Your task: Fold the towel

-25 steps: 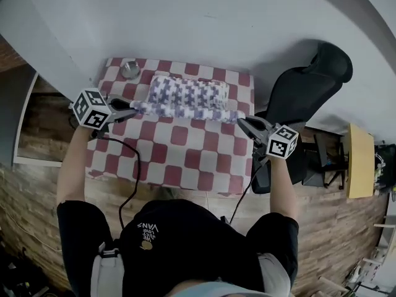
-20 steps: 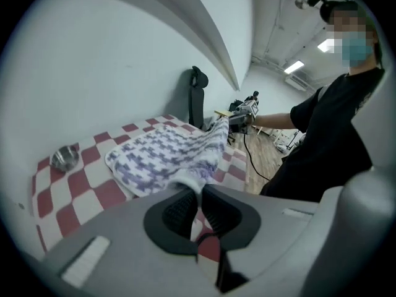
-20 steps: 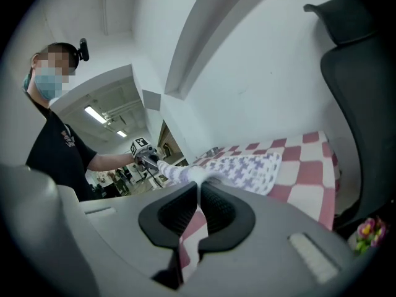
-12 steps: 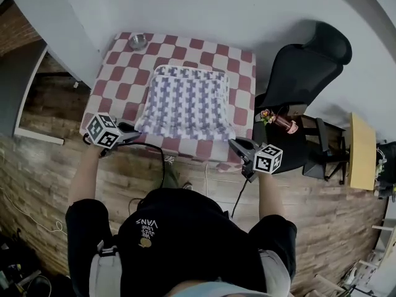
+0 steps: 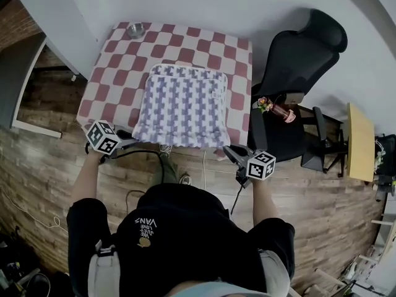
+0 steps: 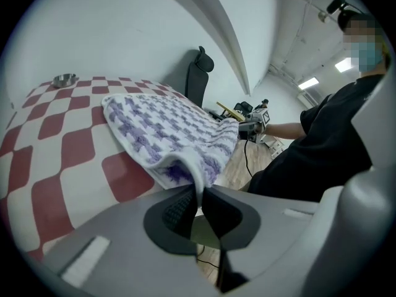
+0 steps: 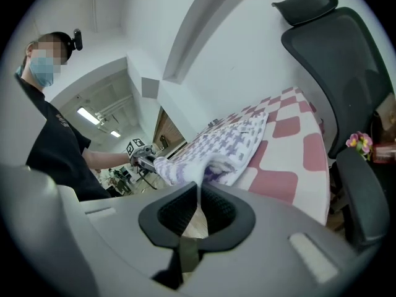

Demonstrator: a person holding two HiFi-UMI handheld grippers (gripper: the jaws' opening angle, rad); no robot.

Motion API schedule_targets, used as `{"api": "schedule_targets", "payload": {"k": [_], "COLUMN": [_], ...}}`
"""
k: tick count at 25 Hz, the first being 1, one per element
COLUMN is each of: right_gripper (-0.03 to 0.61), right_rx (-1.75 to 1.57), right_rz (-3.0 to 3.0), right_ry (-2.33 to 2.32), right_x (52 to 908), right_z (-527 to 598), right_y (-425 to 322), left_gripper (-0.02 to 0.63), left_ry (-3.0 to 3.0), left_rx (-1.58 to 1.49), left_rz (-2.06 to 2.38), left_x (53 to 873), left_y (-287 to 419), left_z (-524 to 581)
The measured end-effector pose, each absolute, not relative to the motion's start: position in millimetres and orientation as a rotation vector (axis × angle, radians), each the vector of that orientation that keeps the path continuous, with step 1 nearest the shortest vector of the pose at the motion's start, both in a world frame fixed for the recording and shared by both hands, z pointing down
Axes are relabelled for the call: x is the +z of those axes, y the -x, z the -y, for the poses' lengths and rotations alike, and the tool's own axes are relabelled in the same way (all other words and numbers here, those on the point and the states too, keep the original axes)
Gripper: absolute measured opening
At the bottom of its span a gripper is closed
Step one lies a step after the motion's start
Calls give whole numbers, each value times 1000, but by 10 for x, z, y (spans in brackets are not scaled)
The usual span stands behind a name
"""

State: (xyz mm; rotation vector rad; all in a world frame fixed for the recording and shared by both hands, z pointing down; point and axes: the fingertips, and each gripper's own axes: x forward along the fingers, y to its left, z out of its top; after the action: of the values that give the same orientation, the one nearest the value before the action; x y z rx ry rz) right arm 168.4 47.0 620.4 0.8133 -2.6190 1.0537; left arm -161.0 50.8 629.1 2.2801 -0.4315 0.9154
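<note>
A white towel with a purple pattern point(image 5: 182, 106) lies spread flat on the red-and-white checked table point(image 5: 111, 73), its near edge hanging just past the table's front edge. My left gripper point(image 5: 131, 141) is shut on the towel's near left corner point(image 6: 189, 166). My right gripper point(image 5: 227, 150) is shut on the near right corner point(image 7: 198, 169). Both grippers are held off the front of the table, above the wooden floor. In the left gripper view the towel point(image 6: 167, 125) stretches away over the tabletop; in the right gripper view the towel point(image 7: 229, 144) does the same.
A small metal bowl point(image 5: 135, 30) stands at the table's far left corner. A black office chair point(image 5: 300, 67) is right of the table, with a small flower pot point(image 5: 272, 107) on its seat. Black cables point(image 5: 162, 159) trail over the floor below the grippers.
Both grippers pulled the towel's near edge back toward the person and down, unrolling the bunched towel into a flat sheet on the table. The grip on both corners is unchanged.
</note>
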Motion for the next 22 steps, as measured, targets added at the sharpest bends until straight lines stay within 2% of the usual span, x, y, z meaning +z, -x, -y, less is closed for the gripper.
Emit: {"api": "schedule_targets", "payload": {"k": [11,22], "right_gripper": [23,23], "right_rx": [1110,1176], "right_rz": [2643,2467], "right_ry": [-838,-959], "right_x": [5928,6107], "right_z": [-76,1043], "right_y": [-1722,-1683], "left_gripper": [21,23], "left_ry": [-2232,-2086], "left_rx": [777,782], "left_rz": [462,517], "left_x": [5947,6215], "left_y": [1604,1639], "left_z": [46,1044]}}
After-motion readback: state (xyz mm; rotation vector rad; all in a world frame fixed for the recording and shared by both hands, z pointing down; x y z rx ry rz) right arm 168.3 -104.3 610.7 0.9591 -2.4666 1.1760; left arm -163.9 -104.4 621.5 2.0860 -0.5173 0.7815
